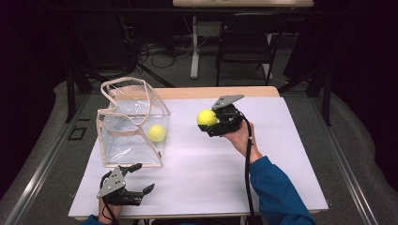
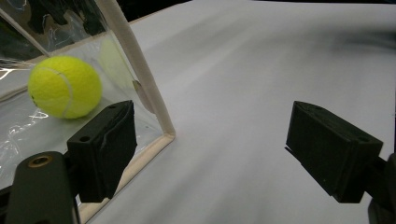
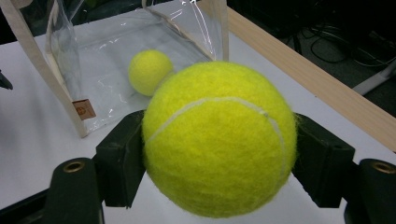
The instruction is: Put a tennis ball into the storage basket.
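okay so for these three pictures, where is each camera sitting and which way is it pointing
High view: sits above the person's side of the table, facing forward and down; both forearms come in from the bottom, with the left tool and right tool.
Left gripper view: rides on the left tool, looking between its open jaws across the table at the clear bag.
Right gripper view: rides on the right tool, facing the bag past the gripped tennis ball.
Shared: all three show the second ball inside the bag.
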